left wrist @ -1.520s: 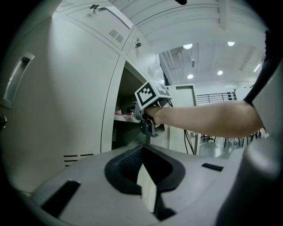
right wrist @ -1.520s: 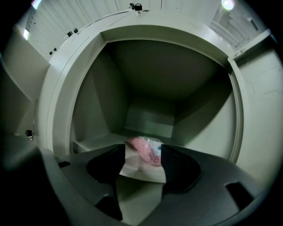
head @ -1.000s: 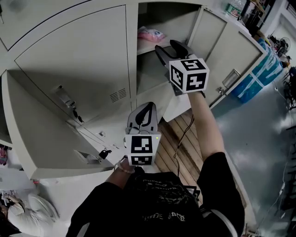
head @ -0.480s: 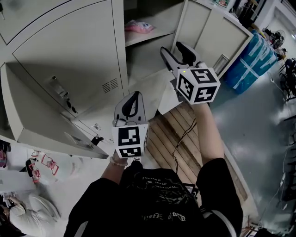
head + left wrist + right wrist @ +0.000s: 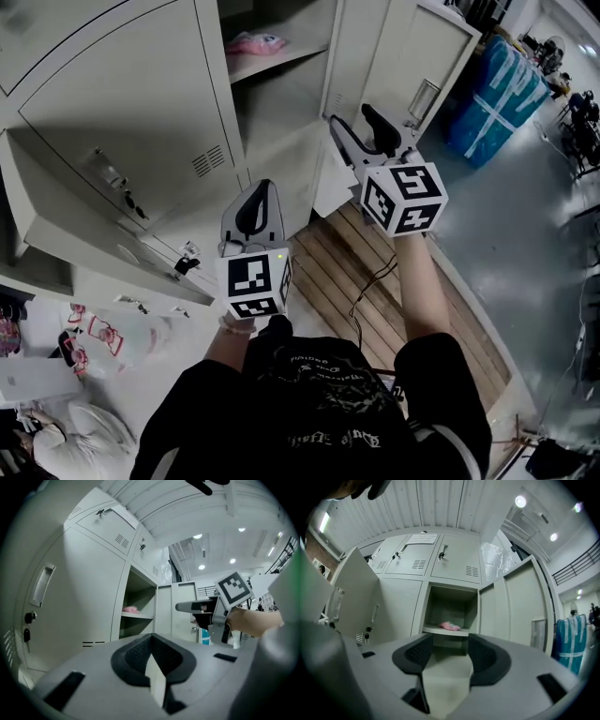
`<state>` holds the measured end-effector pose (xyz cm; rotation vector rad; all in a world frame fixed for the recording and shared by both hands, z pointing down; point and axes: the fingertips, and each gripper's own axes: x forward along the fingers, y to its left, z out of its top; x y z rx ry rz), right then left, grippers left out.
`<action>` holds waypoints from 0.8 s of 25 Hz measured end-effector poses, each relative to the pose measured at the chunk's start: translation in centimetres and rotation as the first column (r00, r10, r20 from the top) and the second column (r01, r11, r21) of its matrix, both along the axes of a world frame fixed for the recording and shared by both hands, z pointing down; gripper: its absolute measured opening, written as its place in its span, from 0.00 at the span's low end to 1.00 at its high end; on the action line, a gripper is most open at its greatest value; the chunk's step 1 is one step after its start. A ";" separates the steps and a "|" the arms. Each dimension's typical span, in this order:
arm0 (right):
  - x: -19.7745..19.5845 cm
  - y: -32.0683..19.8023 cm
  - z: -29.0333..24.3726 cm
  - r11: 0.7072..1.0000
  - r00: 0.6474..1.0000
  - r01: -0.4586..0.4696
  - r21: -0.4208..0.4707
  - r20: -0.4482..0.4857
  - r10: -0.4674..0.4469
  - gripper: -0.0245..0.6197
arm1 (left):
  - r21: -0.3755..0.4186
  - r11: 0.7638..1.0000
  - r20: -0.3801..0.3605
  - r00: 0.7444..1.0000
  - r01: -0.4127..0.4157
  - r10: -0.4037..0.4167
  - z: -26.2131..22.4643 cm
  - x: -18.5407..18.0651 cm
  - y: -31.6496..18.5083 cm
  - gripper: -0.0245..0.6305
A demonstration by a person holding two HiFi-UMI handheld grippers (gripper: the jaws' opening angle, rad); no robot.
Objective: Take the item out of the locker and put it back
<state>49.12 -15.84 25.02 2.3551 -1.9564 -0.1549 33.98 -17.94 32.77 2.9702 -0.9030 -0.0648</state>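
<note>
A pink packet [image 5: 255,42] lies on the shelf of the open locker compartment [image 5: 281,84]; it also shows small in the left gripper view [image 5: 131,609] and the right gripper view [image 5: 450,626]. My left gripper [image 5: 255,208] is held low in front of the closed locker doors, well short of the shelf, its jaws together and empty. To the right, my right gripper [image 5: 364,137] points at the compartment from a distance, its two black fingers [image 5: 379,125] apart with nothing between them. The left gripper view catches the right gripper [image 5: 201,606] from the side.
The compartment's door [image 5: 412,66] stands swung out to the right. Another locker door [image 5: 66,234] hangs open at the lower left, with keys [image 5: 186,265] in a lock. A wooden pallet [image 5: 347,272] lies underfoot. Bags [image 5: 94,333] sit on the floor at left, a blue bin [image 5: 497,84] at right.
Both grippers have drawn back from the locker and the view has pulled away; the compartment and pink packet now sit farther off. The packet has stayed on the shelf.
</note>
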 end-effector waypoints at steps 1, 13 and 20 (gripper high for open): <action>-0.2 0.6 0.3 1.000 1.000 -0.006 0.001 0.009 0.006 0.41 | 0.001 1.000 -0.004 1.000 -0.003 0.003 0.0 -0.1 0.3 0.05; -3.4 6.6 4.7 0.998 0.997 -0.060 -0.036 0.038 0.062 0.41 | -0.006 0.999 -0.012 0.999 -0.050 0.049 0.7 -1.5 3.7 0.05; -5.0 9.6 7.3 0.996 0.994 -0.078 -0.049 0.068 0.081 0.41 | -0.003 0.998 0.001 0.998 -0.065 0.065 1.8 -2.4 6.0 0.05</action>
